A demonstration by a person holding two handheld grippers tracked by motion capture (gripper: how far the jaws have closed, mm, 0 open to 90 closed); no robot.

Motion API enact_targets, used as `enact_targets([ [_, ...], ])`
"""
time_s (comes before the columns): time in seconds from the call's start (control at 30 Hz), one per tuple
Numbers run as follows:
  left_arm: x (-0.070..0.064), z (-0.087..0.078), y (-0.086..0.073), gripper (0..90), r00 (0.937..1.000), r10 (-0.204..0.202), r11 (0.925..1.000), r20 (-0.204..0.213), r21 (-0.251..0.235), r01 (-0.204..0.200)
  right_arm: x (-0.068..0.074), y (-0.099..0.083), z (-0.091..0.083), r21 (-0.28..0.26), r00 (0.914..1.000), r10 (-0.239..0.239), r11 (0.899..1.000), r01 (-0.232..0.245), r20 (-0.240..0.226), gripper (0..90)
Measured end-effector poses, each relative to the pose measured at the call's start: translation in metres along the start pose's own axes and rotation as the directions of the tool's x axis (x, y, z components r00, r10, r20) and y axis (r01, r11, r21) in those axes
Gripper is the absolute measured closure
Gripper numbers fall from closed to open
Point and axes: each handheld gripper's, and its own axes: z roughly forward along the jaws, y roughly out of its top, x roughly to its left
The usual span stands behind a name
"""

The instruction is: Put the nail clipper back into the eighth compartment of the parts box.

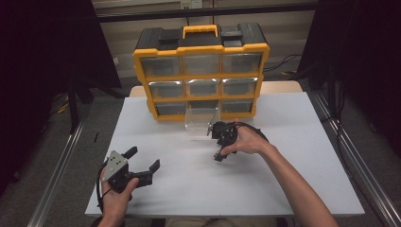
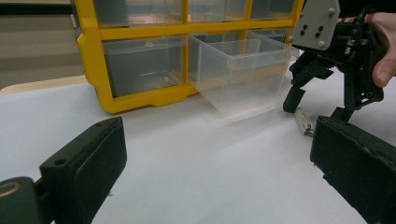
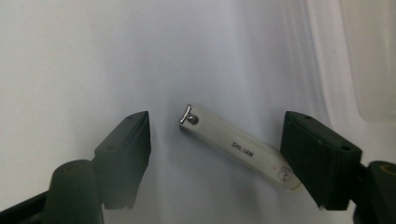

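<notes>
Careful, your right gripper [image 3: 215, 154], jaws apart, straddles the nail clipper [image 3: 238, 148] lying flat on the table [image 1: 283, 189] at six o'clock of the pulled-out drawer [image 2: 243, 70], so closing askew may skid the slim clipper away, while your left gripper [image 1: 142, 165] idles open.

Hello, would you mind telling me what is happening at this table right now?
A person holds a tool in each hand over a white table. The right tool is pointed down with its jaws open on either side of a white nail clipper lying flat, not yet gripped. Just beyond it, a clear drawer is pulled out of the yellow organizer. The left tool waits open near the table's front left, holding nothing.
</notes>
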Motion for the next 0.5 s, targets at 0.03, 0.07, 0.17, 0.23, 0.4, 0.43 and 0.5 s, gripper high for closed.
enact_targets([
  [0.03, 0.0001, -0.0002, 0.0, 3.8, 1.0, -0.001, 1.0, -0.002, 0.001, 0.001, -0.0003, -0.0005, 0.0001, 0.003, 1.0, 0.005, 1.0, -0.005, 0.0, 29.4],
  [0.07, 0.0005, 0.0, -0.0001, 3.8, 1.0, -0.004, 1.0, 0.002, -0.002, 0.004, -0.0014, -0.0012, 0.0007, 0.0, 1.0, 0.002, 1.0, -0.002, 0.0, 30.9],
  [0.17, 0.0004, 0.0, -0.0001, 3.8, 1.0, -0.004, 1.0, -0.001, -0.001, 0.004, -0.0015, -0.0031, -0.0002, 0.008, 0.9999, 0.011, 1.0, -0.011, 0.009, 38.6],
  [0.23, 0.001, -0.0004, 0.0, 3.8, 1.0, 0.002, 1.0, -0.007, -0.001, -0.002, -0.0022, -0.0042, -0.0019, 0.012, 0.9999, 0.014, 1.0, -0.014, 0.004, 46.3],
  [0.4, 0.0016, -0.0004, 0.0, 3.8, 1.0, 0.003, 1.0, -0.008, 0.001, -0.003, -0.0003, -0.0051, -0.0019, 0.007, 0.9998, -0.015, 1.0, 0.015, 0.011, 51.9],
  [0.43, 0.0011, -0.0002, -0.0002, 3.8, 1.0, -0.002, 1.0, -0.007, 0.003, 0.002, 0.0006, -0.0043, -0.002, 0.01, 0.9998, -0.018, 1.0, 0.018, 0.007, 54.3],
  [0.5, 0.0007, 0.0, -0.0002, 3.8, 1.0, -0.003, 1.0, -0.003, 0.001, 0.003, 0.0008, -0.0037, -0.0015, 0.001, 0.9993, -0.037, 0.999, 0.038, -0.003, 59.5],
])
